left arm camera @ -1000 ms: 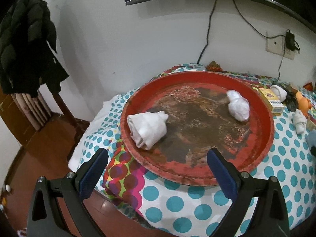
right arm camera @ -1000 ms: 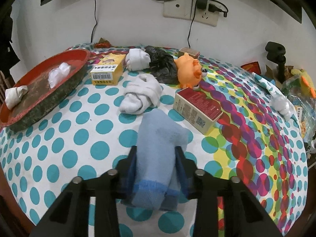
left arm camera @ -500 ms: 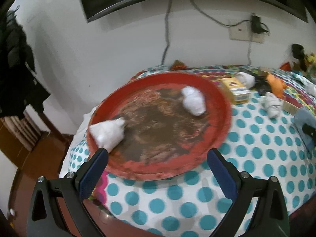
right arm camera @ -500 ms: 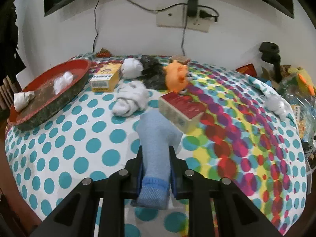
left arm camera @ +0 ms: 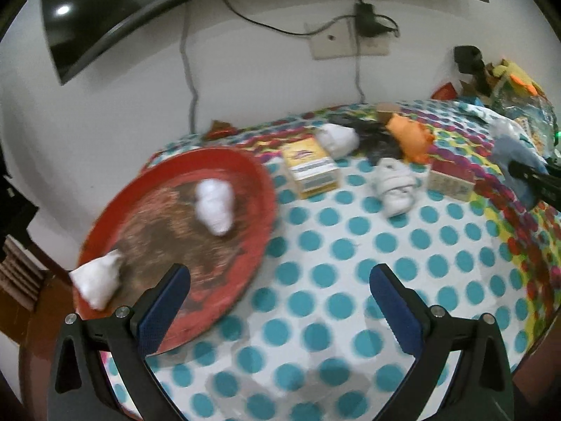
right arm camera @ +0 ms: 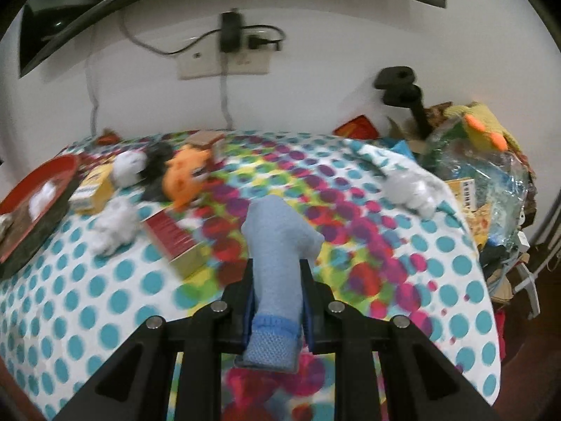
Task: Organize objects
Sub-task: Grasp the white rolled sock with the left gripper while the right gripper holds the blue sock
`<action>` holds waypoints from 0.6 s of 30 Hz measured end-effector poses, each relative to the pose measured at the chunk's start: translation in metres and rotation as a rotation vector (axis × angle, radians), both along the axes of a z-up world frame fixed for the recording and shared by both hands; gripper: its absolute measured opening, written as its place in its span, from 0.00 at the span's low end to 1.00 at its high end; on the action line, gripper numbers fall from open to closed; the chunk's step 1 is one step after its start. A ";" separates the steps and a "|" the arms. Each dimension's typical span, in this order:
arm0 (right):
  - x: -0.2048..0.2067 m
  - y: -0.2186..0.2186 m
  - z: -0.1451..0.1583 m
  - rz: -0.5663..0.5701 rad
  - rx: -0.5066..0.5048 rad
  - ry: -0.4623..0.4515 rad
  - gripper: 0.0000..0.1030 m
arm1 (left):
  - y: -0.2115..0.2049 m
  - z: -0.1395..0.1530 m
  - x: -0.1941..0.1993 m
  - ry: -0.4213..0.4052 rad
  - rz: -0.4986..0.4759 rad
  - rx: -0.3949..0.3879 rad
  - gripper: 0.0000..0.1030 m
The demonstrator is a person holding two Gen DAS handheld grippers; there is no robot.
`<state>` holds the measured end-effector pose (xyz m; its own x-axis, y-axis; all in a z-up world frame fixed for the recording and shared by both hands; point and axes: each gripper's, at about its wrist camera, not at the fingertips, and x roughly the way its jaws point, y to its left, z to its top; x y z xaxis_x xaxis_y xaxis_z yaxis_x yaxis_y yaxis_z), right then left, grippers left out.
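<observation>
Two rolled white sock bundles (left arm camera: 214, 206) already lie in the red round tray (left arm camera: 261, 189) at the table's 9 o'clock edge — one near the tray's middle, the other, a folded white one (left arm camera: 96, 282), hanging over its near rim. That much of the sorting looks done. A third white sock bundle (left arm camera: 396, 186) lies on the polka-dot tablecloth (left arm camera: 333, 245) at about 1 o'clock from the left gripper (left arm camera: 280, 301), and a fourth (left arm camera: 338, 137) sits beyond the yellow box (left arm camera: 310, 168), touching a black bag. Both, I judge, are left to move, along with the grey-white bundle (right arm camera: 410, 189) at 2 o'clock in the right wrist view.

The right gripper (right arm camera: 277, 291) is clamped on a light blue sock (right arm camera: 280, 242), its pads pressing the sock's sides, cuff toward the camera and toe pointing away, above the cloth. The left gripper's jaws stand wide apart with nothing between them.

The left wrist view shows the tray's contents plainly; the right one gives only its rim at 9 o'clock. Only the right view shows the far-side clutter — a yellow plush toy (right arm camera: 484, 122) on plastic bags. The orange toy (left arm camera: 410, 137) and red box (left arm camera: 452, 179) appear in both.
</observation>
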<state>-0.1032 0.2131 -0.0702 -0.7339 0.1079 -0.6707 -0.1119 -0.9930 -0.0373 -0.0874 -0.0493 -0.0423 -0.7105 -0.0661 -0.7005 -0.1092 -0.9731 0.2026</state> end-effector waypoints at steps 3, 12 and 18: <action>-0.012 0.015 -0.002 -0.030 -0.005 0.003 0.21 | 0.017 -0.004 -0.015 -0.026 -0.026 0.033 1.00; -0.037 0.035 -0.010 -0.052 -0.039 -0.006 0.21 | 0.065 -0.022 -0.069 -0.097 -0.088 0.079 0.99; -0.045 0.041 -0.012 -0.055 -0.077 -0.012 0.21 | 0.084 -0.035 -0.094 -0.135 -0.114 0.088 0.98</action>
<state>-0.1481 0.2540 -0.0817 -0.7199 0.0955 -0.6875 -0.1665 -0.9853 0.0374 -0.1818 0.0351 -0.0777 -0.6088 0.0746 -0.7898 -0.2401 -0.9662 0.0938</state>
